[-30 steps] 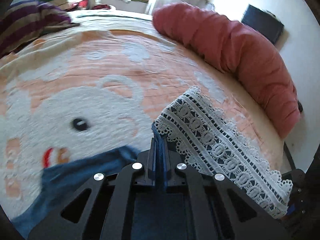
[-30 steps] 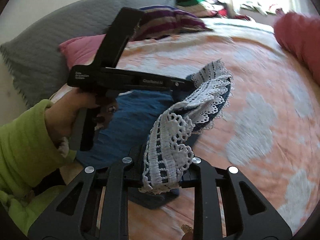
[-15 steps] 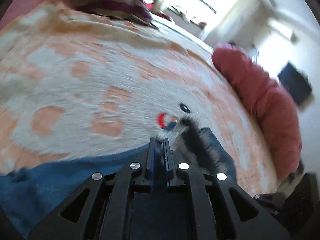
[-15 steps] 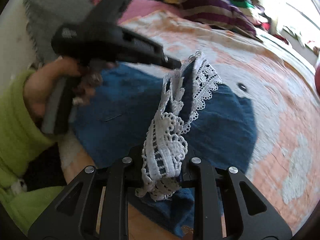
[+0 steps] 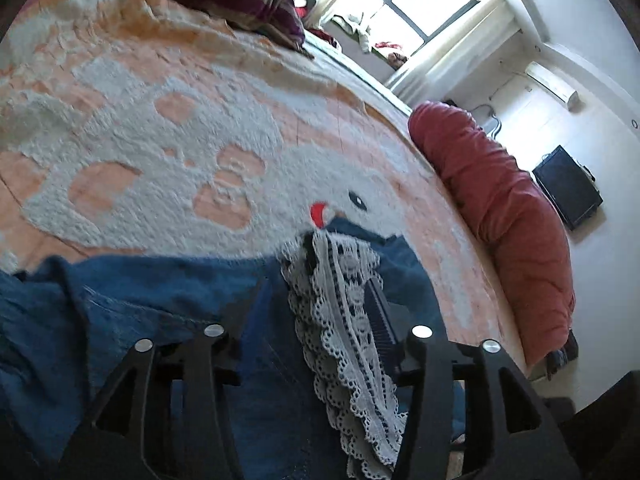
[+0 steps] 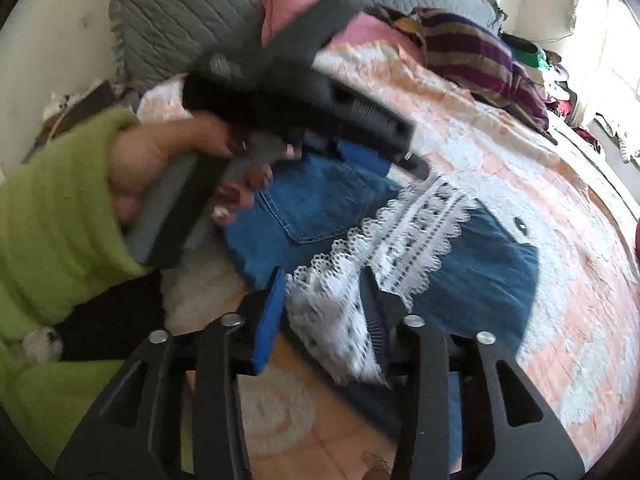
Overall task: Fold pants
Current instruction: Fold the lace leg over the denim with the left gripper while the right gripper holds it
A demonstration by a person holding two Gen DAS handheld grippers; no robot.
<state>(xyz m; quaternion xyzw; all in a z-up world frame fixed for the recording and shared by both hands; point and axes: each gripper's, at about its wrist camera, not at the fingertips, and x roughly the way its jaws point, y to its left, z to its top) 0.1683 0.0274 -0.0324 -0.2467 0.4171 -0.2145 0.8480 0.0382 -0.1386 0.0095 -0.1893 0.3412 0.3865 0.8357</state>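
Right wrist: both hand-held grippers (image 6: 325, 292) agape

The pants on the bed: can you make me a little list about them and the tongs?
pants: blue denim, lying on the bed
trim: white lace on the hem, lying over the denim
bed cover: orange and white blanket
left tongs: open, lace lying between the fingers
right tongs: open, lace lying between the fingers
nearby: red bolster, striped cloth

Left wrist view taken low and close over pants (image 5: 132, 320), faced along bed (image 5: 160, 128) toward window (image 5: 420, 4). Right wrist view taken close above, faced toward headboard (image 6: 180, 12). Pants, lace (image 6: 416, 240), bed shared.
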